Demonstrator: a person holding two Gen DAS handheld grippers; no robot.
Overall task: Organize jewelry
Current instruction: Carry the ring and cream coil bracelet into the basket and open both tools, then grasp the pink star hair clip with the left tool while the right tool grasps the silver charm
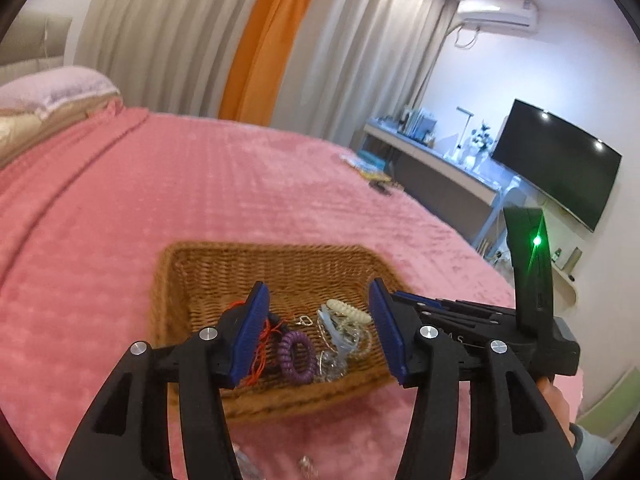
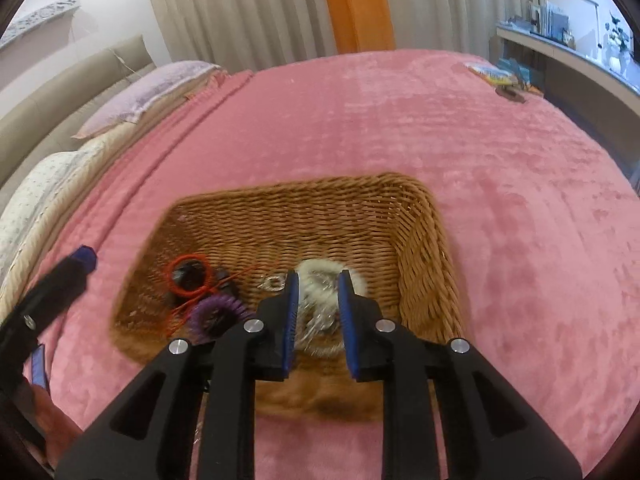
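A brown wicker basket (image 1: 208,268) (image 2: 420,232) sits on the pink bedspread. It holds a purple spiral band (image 1: 297,358) (image 2: 218,310), red cord (image 1: 262,354) (image 2: 188,276), a cream spiral band (image 1: 348,311) (image 2: 318,270) and silver chains (image 1: 336,344) (image 2: 316,324). My left gripper (image 1: 318,308) is open and empty, above the basket's near side. My right gripper (image 2: 318,292) is part open over the cream band and silver chains, holding nothing I can see. The right gripper's body shows in the left wrist view (image 1: 480,332).
The pink bedspread (image 1: 200,184) (image 2: 400,120) spreads all round. Small silver pieces (image 1: 306,466) lie on it near the basket. Pillows (image 2: 152,92) are at the left. Books (image 2: 492,72) and a dark item lie far right. A desk (image 1: 440,160) and TV stand beyond.
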